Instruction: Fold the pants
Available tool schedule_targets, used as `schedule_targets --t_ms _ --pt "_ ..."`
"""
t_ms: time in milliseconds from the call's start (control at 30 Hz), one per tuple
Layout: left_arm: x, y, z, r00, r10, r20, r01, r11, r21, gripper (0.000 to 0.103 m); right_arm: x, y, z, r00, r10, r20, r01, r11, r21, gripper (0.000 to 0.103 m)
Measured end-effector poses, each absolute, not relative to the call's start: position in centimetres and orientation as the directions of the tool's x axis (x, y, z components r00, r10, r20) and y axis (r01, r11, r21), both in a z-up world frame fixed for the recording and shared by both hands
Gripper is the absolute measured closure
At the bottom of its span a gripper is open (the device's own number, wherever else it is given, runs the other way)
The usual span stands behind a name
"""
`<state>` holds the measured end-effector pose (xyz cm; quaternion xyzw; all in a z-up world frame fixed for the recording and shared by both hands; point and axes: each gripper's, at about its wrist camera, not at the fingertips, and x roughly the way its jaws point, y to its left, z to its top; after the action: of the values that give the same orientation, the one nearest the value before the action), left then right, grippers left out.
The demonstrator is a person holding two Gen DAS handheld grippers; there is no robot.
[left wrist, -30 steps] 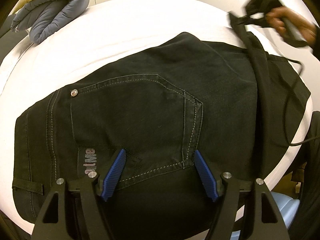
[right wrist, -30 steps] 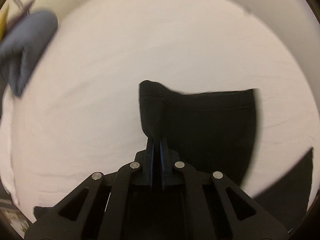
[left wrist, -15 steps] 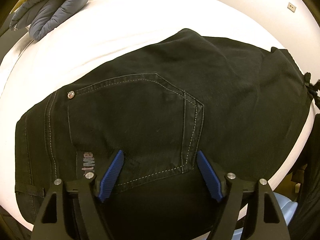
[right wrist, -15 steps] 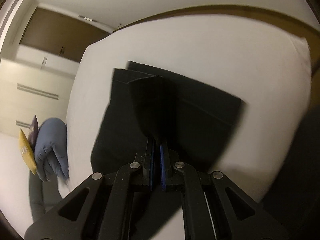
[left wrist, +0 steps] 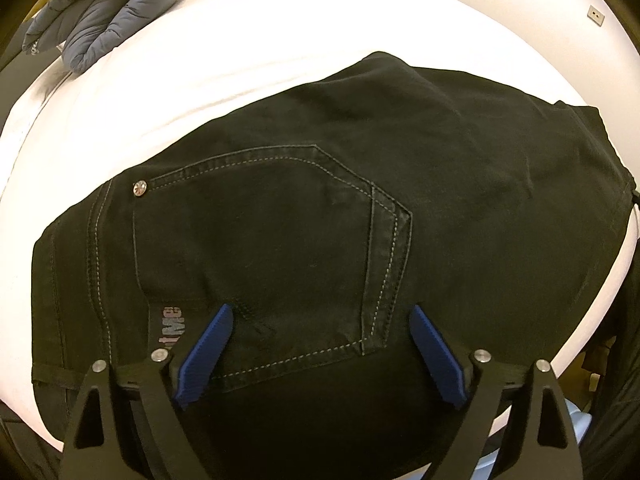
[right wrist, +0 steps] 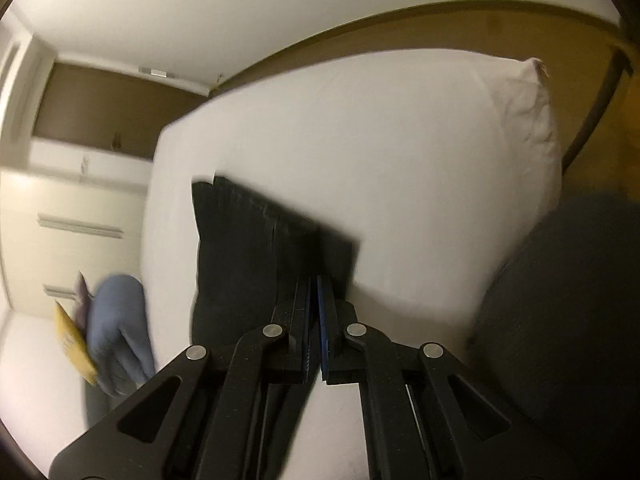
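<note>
**Black pants on white bed, 2 grippers in view**

- Pants: black denim, spread flat across white bed; seat side up. Back pocket with pale stitching, 1 metal rivet at its upper left corner, small grey lettering beside the seam. Right end of fabric reaching the bed edge.
- Left gripper: spread wide, blue pads apart, poised low over the lower edge of the back pocket; nothing clamped between the pads.
- Right gripper: pinched closed on a dark fold of the pants, fabric raised off the mattress and hanging from the fingertips; view motion-blurred.
- Grey-blue quilted item: bunched at far left corner of bed, well apart from the pants; also seen in right wrist view with a yellow object just beside it.
- White pillow: at far right of bed in right wrist view.
</note>
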<state>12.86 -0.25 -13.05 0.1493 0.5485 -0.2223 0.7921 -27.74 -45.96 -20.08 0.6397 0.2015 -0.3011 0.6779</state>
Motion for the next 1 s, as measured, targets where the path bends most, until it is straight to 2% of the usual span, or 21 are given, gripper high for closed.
schedule_targets --t_ms 133,200,267,333,467,533,567,667,800,833,900,1000 --pt "13.0 -0.8 -13.0 0.300 -0.177 -0.937 0.508 0.861 0.000 0.009 -27.5 -46.4 -15.8 0.707 -0.203 -0.678 0.705 0.127 0.697 0.099" --pt "12.9 -1.0 -13.0 0.302 -0.174 -0.937 0.505 0.863 0.002 0.009 -26.5 -46.7 -14.2 0.659 -0.183 -0.730 0.752 0.175 0.635 0.098" --pt "12.7 -0.8 -13.1 0.304 -0.177 -0.936 0.501 0.865 -0.001 0.009 -25.5 -46.7 -14.4 0.635 -0.107 -0.765 0.772 0.131 0.622 0.098" --pt "12.8 -0.9 -13.1 0.306 -0.180 -0.935 0.496 0.868 -0.004 0.009 -24.9 -46.3 -15.2 0.663 -0.030 -0.748 0.748 0.082 0.659 0.098" --pt "13.0 -0.9 -13.4 0.309 -0.183 -0.933 0.494 0.869 -0.007 0.009 -23.0 -44.6 -16.2 0.673 0.019 -0.739 0.733 0.113 0.671 0.098" --pt "12.9 -1.0 -13.5 0.308 -0.185 -0.933 0.494 0.869 -0.009 0.009 -22.5 -43.9 -16.9 0.675 0.054 -0.736 0.730 0.103 0.676 0.094" --pt "12.8 -0.8 -13.7 0.309 -0.186 -0.933 0.494 0.869 -0.010 0.009 -22.3 -43.6 -17.2 0.683 0.063 -0.728 0.721 0.099 0.686 0.083" --pt "12.7 -0.7 -13.8 0.313 -0.189 -0.931 0.491 0.871 -0.012 0.009 -23.8 -42.6 -16.8 0.693 0.049 -0.719 0.714 0.090 0.694 0.042" --pt "12.5 -0.4 -13.9 0.316 -0.190 -0.930 0.490 0.872 -0.012 0.008 -24.4 -42.1 -16.2 0.697 0.012 -0.717 0.711 0.111 0.694 0.043" --pt "12.5 -0.4 -13.9 0.316 -0.190 -0.930 0.489 0.872 -0.013 0.008 -24.5 -42.0 -16.3 0.695 0.022 -0.718 0.713 0.105 0.693 0.044" --pt "12.4 -0.2 -14.0 0.317 -0.191 -0.929 0.487 0.873 -0.014 0.008 -24.1 -41.9 -17.1 0.710 0.065 -0.701 0.696 0.081 0.713 0.054" --pt "12.5 -0.1 -14.0 0.317 -0.192 -0.929 0.487 0.874 -0.015 0.008 -23.5 -41.4 -17.6 0.712 0.088 -0.696 0.691 0.084 0.718 0.056"
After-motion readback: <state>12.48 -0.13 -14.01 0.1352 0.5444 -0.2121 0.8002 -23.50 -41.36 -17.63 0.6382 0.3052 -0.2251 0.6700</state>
